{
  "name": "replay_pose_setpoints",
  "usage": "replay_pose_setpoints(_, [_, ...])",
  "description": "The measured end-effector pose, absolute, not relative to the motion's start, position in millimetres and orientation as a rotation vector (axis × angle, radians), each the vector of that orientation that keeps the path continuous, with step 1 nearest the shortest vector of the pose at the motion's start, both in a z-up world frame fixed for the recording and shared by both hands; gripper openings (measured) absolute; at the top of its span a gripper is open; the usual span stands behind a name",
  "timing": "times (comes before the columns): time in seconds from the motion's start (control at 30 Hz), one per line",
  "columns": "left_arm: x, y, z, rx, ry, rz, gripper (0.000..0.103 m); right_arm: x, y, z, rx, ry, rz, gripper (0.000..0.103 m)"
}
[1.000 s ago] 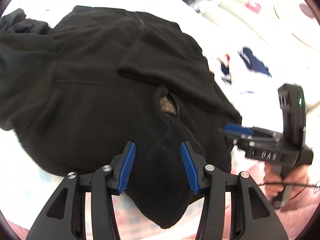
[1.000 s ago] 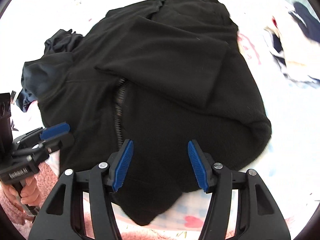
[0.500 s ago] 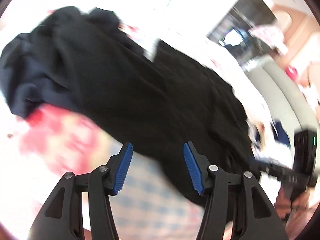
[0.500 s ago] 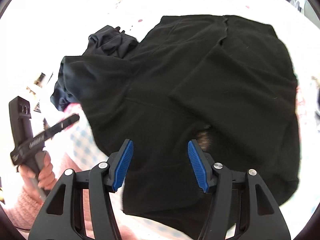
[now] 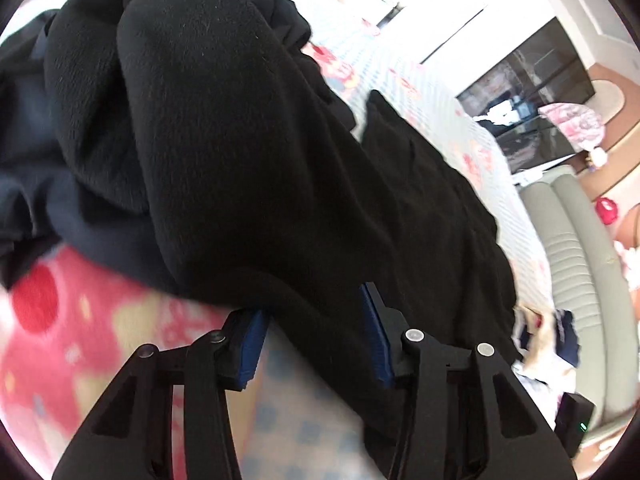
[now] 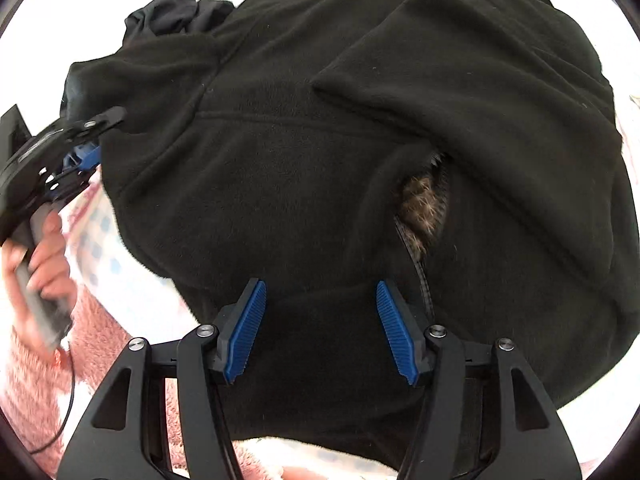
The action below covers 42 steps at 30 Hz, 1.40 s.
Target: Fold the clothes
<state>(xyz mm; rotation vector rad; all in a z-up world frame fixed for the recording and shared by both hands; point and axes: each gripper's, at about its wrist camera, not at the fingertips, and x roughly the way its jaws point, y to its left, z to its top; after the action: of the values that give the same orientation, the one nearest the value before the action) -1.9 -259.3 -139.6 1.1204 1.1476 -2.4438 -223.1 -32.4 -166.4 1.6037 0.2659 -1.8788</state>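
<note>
Black fleece zip-up jacket (image 6: pixel 320 160) fills most of the right wrist view, spread on a pink, white and blue patterned bedcover (image 6: pixel 108 248); one sleeve (image 6: pixel 460 120) is folded across its front from the upper right, and the half-open zip shows a brown speckled lining (image 6: pixel 422 212) right of centre. No container is in either view. A crumpled dark navy garment (image 6: pixel 176 16) pokes out from under the jacket at the upper left.

The right gripper (image 6: pixel 320 328) hangs over the jacket's lower middle with its blue ribbed pads (image 6: pixel 246 328) standing apart, clamping nothing. At the left edge of the same view a hand (image 6: pixel 44 248) in a fuzzy pink sleeve (image 6: pixel 92 356) holds the left gripper (image 6: pixel 86 140) against the jacket's left edge. In the left wrist view that gripper (image 5: pixel 312 332) has a thick fold of black fleece between its pads (image 5: pixel 374 344); its jaws have just been closing, and they seem to pinch the fold, though the fabric hides the tips.

A second ago the left gripper was at the collar end near the zip; it has since swung to the jacket's left side. The right wrist view has closed in, so the jacket now looms far larger, and the background of the left view now shows a grey-green padded sofa (image 5: pixel 576 264) at the right
</note>
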Motion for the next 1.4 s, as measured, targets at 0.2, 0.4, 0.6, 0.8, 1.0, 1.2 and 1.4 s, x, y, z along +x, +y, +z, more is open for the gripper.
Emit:
replay_pose_setpoints(0.2, [-15.2,-239.2,-129.6,1.163,1.082,-2.5,0.016,-232.9,-12.5,-143.2,1.568,0.2,-1.973,0.059])
replay_pose_setpoints(0.4, [-33.4,-143.7,-35.0,1.063,0.554,-2.852,0.015,-252.1,21.7,-117.5,1.523,0.094,-2.08,0.059])
replay_pose_setpoints(0.6, [-93.4,-71.4,-64.4,1.372,0.579,-2.959,0.015,-261.4,42.8,-115.7,1.546,0.004,-2.129,0.059])
replay_pose_setpoints(0.8, [-98.8,-14.5,-106.3,1.723,0.166,-2.839,0.051,-263.8,62.7,-118.4,1.606,-0.042,-2.118,0.059])
replay_pose_setpoints(1.0, [-55.2,-48.5,-78.2,1.595,0.41,-2.929,0.056,-276.2,40.5,-96.5,1.487,-0.005,-2.13,0.061])
replay_pose_setpoints(1.2, [-19.3,-119.6,-63.0,1.338,0.805,-2.896,0.057,-276.9,-18.3,-96.5,1.436,0.106,-2.032,0.062])
replay_pose_setpoints(1.4, [-1.4,-182.6,-79.4,1.25,0.8,-2.692,0.057,-252.8,-88.4,-96.3,1.334,0.284,-1.927,0.067])
